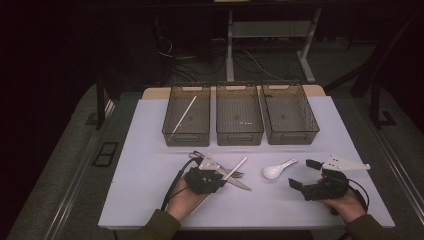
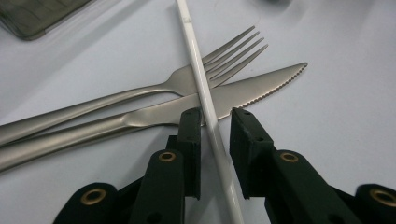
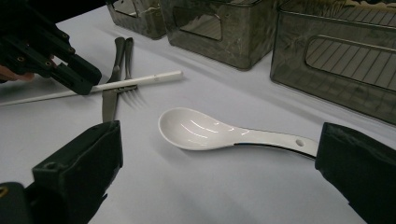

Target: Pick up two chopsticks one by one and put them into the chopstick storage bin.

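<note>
A white chopstick [image 2: 196, 60] lies across a steel fork [image 2: 187, 79] and a serrated knife [image 2: 252, 88] on the white table [image 1: 150, 150]. My left gripper [image 2: 215, 116] is low over them, its jaws standing on either side of the chopstick with a small gap, open. In the high view the left gripper [image 1: 226, 176] sits at the near end of the chopstick [image 1: 239, 166]. A white ceramic spoon [image 3: 201, 130] lies bowl-up in front of my right gripper [image 3: 217, 137], whose jaws are spread wide and hold nothing. From above, the right gripper [image 1: 304, 174] is just right of the spoon [image 1: 277, 170].
Three smoky plastic bins stand in a row at the back: the left bin [image 1: 172, 135] holds another white chopstick [image 1: 184, 115], while the middle bin [image 1: 240, 137] and right bin [image 1: 292, 136] look empty. Cables trail from both grippers toward the table's near edge.
</note>
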`<state>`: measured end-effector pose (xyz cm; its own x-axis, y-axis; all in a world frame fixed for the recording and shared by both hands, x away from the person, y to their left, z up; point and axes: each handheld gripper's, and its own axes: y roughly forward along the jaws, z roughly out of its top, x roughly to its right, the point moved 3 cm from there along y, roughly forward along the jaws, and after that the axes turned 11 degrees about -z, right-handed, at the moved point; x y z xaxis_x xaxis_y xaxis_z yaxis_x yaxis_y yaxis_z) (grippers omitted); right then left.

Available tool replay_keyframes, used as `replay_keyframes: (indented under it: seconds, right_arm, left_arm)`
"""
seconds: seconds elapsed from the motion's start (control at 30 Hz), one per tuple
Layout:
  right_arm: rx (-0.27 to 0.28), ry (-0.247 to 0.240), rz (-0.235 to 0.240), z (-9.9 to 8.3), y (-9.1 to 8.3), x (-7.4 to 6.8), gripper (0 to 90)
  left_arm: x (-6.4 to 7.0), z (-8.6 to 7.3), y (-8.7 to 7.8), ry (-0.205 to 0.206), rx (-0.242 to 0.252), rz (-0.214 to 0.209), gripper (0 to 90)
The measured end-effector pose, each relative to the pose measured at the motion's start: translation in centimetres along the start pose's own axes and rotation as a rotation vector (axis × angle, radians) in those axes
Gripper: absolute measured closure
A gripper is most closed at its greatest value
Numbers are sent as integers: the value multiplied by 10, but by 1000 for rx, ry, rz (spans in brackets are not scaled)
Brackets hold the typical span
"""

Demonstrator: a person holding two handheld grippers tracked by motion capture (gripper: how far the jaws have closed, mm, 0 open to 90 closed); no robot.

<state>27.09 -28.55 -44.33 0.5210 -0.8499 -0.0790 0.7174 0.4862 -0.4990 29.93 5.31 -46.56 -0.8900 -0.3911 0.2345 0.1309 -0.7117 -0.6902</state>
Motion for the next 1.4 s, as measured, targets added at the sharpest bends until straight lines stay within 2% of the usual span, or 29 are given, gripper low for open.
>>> replay_keyframes:
  seconds: [0.07,0.47,0.63,0.8,0.87,0.97,1.03,1.07,1.3,1.37,1.4]
  right_arm:
    - [0,0,0,0,0,0,9]
    - [-1,2,-1,0,0,0,9]
    - [-1,1,-1,0,0,0,9]
    - [1,-2,0,0,0,0,9]
    - [1,-2,0,0,0,0,9]
    - [1,-2,0,0,0,0,9]
    - [1,-2,0,0,0,0,9]
    - [1,-2,0,0,0,0,9]
    - [0,-4,1,0,0,0,9]
    - [0,-4,1,0,0,0,9]
    - [0,-4,1,0,0,0,9]
  left_arm:
    - [-1,0,2,13,-11,0,751]
    - [-1,-1,2,4,-12,18,819]
    - [-1,-1,2,2,-13,16,822]
    - [-3,-1,1,-20,-4,5,831]
    - [-5,-1,0,-10,-10,1,834]
    - [-5,-1,0,-34,-1,-4,837]
    - [-5,-1,-1,-34,-4,-7,839]
    - [-7,-1,-1,-20,-8,-8,839]
    - [-7,-1,-3,-24,-8,-13,839]
    - [-7,-1,-4,-36,-4,-12,839]
    - [-8,0,-5,-20,-9,-12,839]
